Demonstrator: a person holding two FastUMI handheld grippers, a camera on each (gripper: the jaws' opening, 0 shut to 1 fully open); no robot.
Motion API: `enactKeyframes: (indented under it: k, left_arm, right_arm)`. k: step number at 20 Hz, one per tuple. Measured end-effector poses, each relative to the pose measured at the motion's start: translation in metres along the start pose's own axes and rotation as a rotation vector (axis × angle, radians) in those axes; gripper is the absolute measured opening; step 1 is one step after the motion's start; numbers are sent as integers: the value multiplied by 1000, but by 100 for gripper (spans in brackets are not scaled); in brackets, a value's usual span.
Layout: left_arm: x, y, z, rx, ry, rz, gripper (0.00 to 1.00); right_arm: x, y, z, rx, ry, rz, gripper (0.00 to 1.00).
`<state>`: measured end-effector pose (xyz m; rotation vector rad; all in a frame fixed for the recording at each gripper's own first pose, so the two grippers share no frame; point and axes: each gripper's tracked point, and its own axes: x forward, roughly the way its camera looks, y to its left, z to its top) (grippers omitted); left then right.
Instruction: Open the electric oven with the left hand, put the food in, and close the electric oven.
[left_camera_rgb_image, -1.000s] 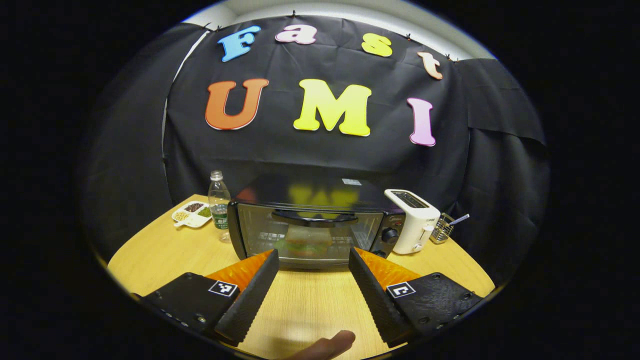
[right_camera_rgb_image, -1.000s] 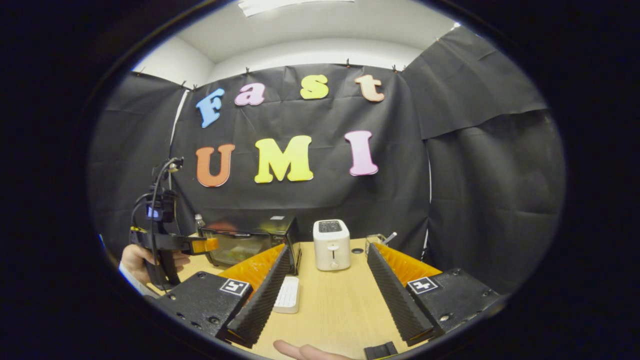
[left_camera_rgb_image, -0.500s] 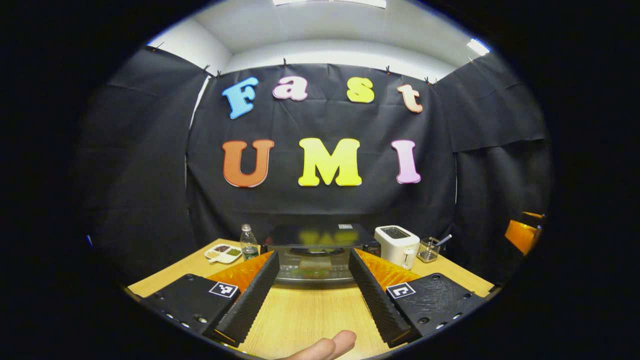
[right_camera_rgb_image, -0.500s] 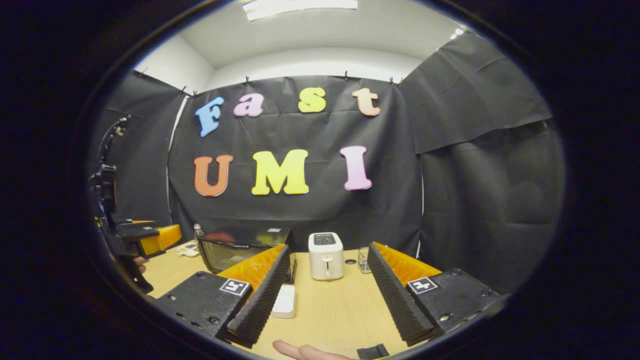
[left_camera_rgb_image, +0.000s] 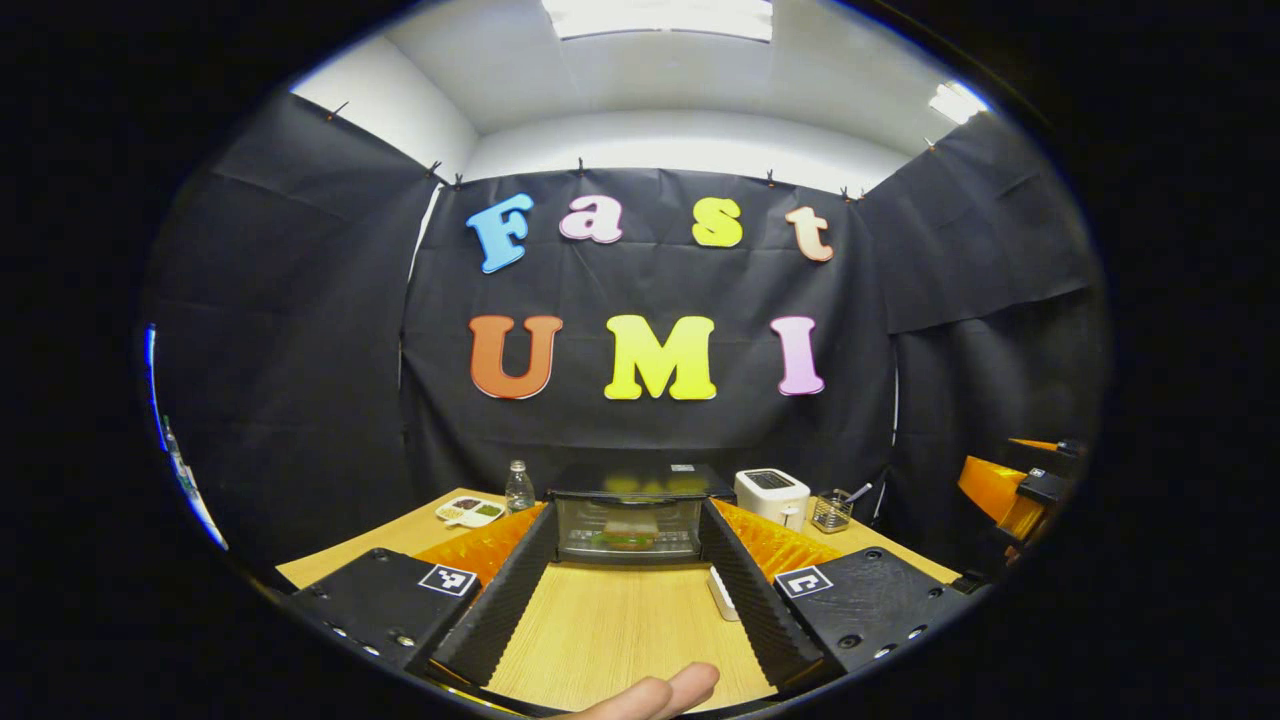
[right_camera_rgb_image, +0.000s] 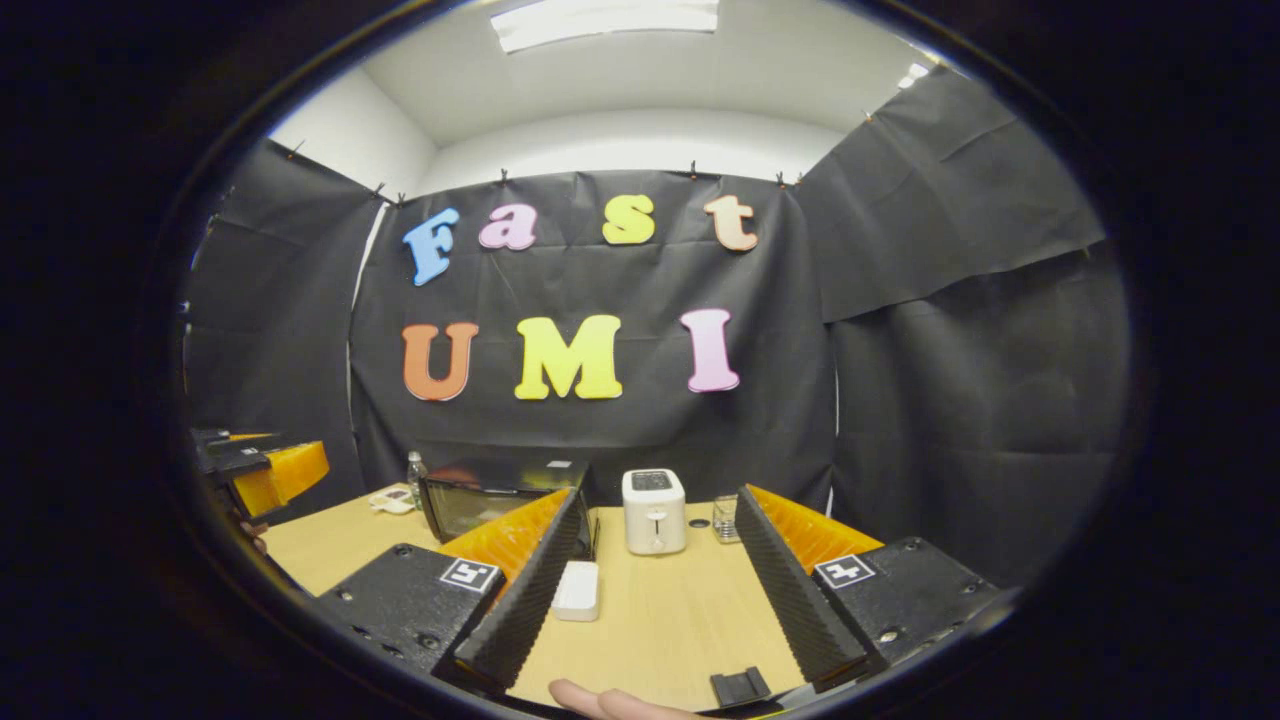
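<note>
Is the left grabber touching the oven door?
Apart. In the left gripper view, bare table lies between the open left gripper and the shut electric oven, farther back.

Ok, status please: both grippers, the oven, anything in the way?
Left gripper open, empty, back from oven. Right gripper open, empty. Electric oven door shut, food inside. Table path free.

right gripper (right_camera_rgb_image: 650, 600): fingers spread, nothing between them
electric oven (right_camera_rgb_image: 495, 498): far left, door closed
toaster (right_camera_rgb_image: 654, 511): right of oven
</note>
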<state>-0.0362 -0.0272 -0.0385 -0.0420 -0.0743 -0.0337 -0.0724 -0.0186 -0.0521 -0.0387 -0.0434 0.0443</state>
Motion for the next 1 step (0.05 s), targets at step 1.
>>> enactKeyframes:
  k: [1]
  left_arm:
    - [-3,-3,4,15,-9,-7,93]
  right_arm:
    - [0,-2,0,-8,3,-7,88]
